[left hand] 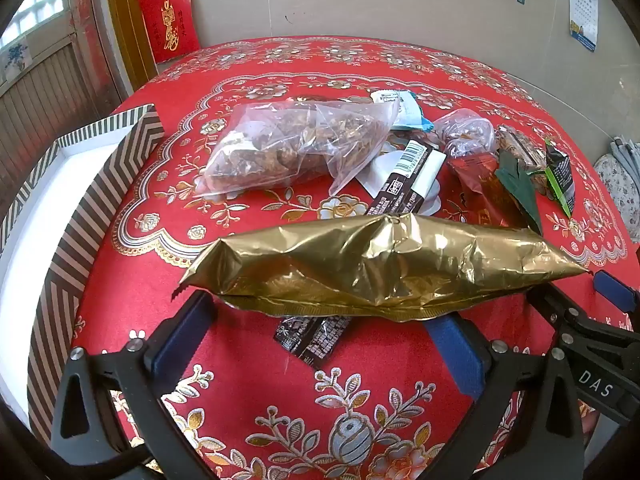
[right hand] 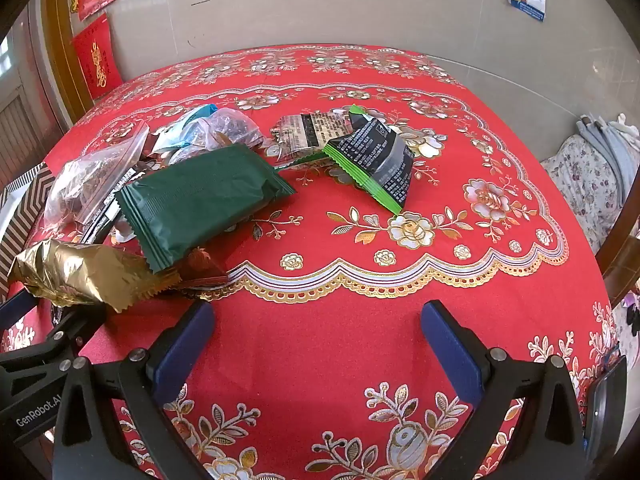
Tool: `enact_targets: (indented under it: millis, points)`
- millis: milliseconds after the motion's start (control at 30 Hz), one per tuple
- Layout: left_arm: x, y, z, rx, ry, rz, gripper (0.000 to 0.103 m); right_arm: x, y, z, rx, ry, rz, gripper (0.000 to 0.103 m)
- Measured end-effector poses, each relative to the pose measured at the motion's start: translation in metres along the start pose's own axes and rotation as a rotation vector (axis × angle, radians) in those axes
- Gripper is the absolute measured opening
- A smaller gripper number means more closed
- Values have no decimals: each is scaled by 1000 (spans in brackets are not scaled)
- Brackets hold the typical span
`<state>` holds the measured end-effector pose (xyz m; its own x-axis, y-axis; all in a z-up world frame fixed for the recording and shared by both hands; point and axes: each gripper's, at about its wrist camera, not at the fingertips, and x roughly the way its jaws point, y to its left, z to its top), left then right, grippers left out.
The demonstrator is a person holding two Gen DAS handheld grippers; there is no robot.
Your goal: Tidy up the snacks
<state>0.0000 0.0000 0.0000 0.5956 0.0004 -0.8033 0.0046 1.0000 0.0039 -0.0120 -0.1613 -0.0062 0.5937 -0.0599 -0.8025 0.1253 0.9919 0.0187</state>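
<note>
Setting, left wrist view: red tablecloth with gold and silver flowers covers the table; beige wall behind carries a red poster and a calendar.
Landmark: gold foil packet, lying crosswise near the table's front.
Left gripper: jaws spread wide, blue pads on either side below the gold foil packet's front edge, which overlaps the pad tips; nothing gripped.
Beyond the landmark: clear bag of brown snacks, black barcoded bar, smaller knotted clear bag, red packet.
Left of the landmark: striped box, white inside, open.
Right of the landmark: right gripper's blue pad tip.

Setting, right wrist view: same tablecloth.
Right gripper: fully open over bare cloth, holding nothing.
Landmark: gold foil packet, far left.
Just right of it: dark green packet, overlapping its end.
Farther right: black packet with green edge, well apart from the gripper.
</note>
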Motion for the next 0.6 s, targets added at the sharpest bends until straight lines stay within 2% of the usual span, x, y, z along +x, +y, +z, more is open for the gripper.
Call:
enact_targets:
  millis: [600]
  points:
    - [0, 0, 0, 2, 0, 0, 103, 0, 0, 0, 0, 0, 0, 103]
